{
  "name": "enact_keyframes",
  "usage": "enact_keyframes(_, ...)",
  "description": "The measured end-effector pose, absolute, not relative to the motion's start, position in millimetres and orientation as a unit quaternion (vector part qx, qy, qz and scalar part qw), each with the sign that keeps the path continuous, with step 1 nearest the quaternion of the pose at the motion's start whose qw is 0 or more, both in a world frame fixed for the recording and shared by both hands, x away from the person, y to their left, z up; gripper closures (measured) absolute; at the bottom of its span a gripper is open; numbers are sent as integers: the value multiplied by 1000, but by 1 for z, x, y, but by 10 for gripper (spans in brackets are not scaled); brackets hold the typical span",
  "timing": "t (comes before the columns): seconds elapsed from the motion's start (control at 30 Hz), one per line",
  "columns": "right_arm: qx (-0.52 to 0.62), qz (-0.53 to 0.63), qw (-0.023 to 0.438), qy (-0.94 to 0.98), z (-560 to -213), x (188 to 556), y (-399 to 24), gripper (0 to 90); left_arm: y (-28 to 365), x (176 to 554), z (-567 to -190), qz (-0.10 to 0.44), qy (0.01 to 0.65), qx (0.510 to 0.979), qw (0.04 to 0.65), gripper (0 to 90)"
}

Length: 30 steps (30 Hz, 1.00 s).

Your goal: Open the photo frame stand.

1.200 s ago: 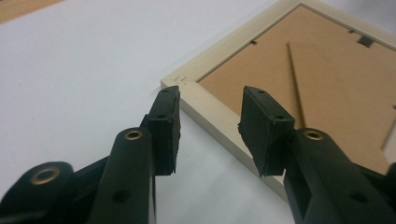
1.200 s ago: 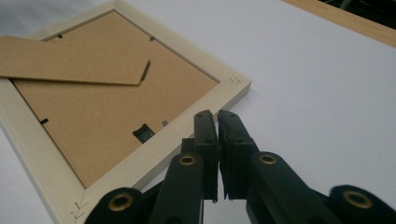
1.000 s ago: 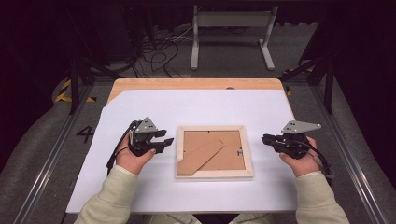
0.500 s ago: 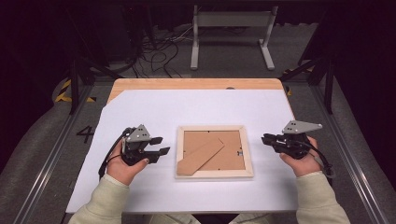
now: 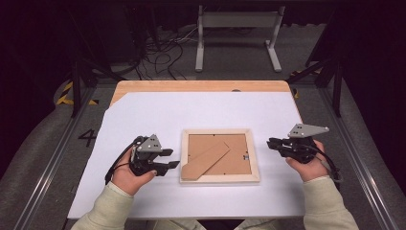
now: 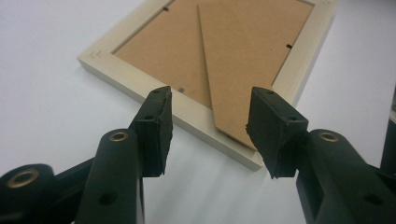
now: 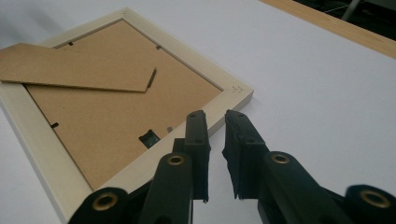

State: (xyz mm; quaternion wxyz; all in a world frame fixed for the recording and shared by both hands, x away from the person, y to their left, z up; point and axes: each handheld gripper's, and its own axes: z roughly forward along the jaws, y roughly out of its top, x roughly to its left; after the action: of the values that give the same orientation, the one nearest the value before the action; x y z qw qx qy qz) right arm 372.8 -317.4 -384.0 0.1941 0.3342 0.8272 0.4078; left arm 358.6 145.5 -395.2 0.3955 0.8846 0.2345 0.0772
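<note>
A light wooden picture frame (image 5: 220,178) lies face down in the middle of the white sheet, its brown backing (image 5: 234,160) up and the cardboard stand (image 5: 207,157) slanting across it. My left gripper (image 5: 174,158) is just left of the frame's near left corner, jaws open and empty. In the left gripper view the left gripper (image 6: 210,100) points at that corner of the frame (image 6: 140,84) and the stand's tip (image 6: 243,56). My right gripper (image 5: 269,143) rests right of the frame. In its own view the right gripper (image 7: 215,116) has a narrow empty gap, aimed at the frame's rim (image 7: 187,51).
The white sheet (image 5: 191,110) covers a wooden table whose bare far edge (image 5: 191,86) shows. Behind the table, on the floor, stand a metal rack (image 5: 237,19) and loose cables (image 5: 163,48). Rails run along both sides of the table.
My left hand has drawn its gripper toward the table's near edge, alongside the frame's left side. The right hand and the frame have not moved.
</note>
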Motion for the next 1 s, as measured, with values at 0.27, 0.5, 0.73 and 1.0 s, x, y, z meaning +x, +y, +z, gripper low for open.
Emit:
enact_keyframes(0.27,338,409,189,826,-385,373,-319,796,140,356,-403,50,227,898,375,519)
enact_keyframes(0.5,337,412,188,825,-384,373,-319,796,135,354,-415,29,222,907,356,540)
enact_keyframes(0.73,338,415,185,824,-384,374,-320,794,129,354,-422,-6,214,919,332,568)
enact_keyframes(1.0,338,417,183,824,-384,374,-321,791,123,352,-428,-10,208,930,303,623)
